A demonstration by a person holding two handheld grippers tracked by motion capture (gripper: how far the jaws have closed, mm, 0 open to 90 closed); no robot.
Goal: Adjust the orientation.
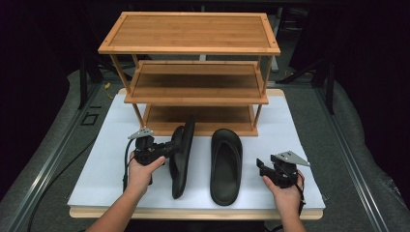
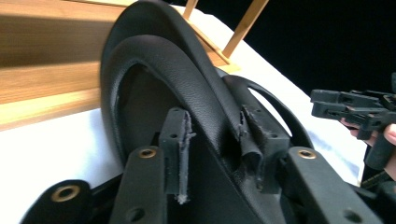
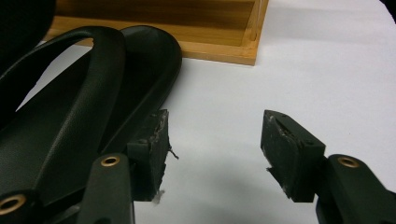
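- My left claw is clenched on the strap of the left slipper; in the left gripper view the strap sits pinched between my two pads.
- That slipper is tipped up on its edge, sole toward 9 o'clock, toe end pointing at 12 toward the rack and just in front of its lowest tier.
- The right slipper lies flat on the desk, sole down, at 3 o'clock from the tilted one and close beside it.
- My right claw is released, jaws spread wide over bare white desk; in the right gripper view the flat slipper sits at 9 o'clock from it, with one pad just beside its edge.
- The wooden shoe rack stands at 12 o'clock, all three tiers bare.
- I judge the step in hand to be lifting the left slipper toward a shelf.
- Next I need to raise it clear of the desk, level it, and slide it toe-first onto a tier without catching the front rail.
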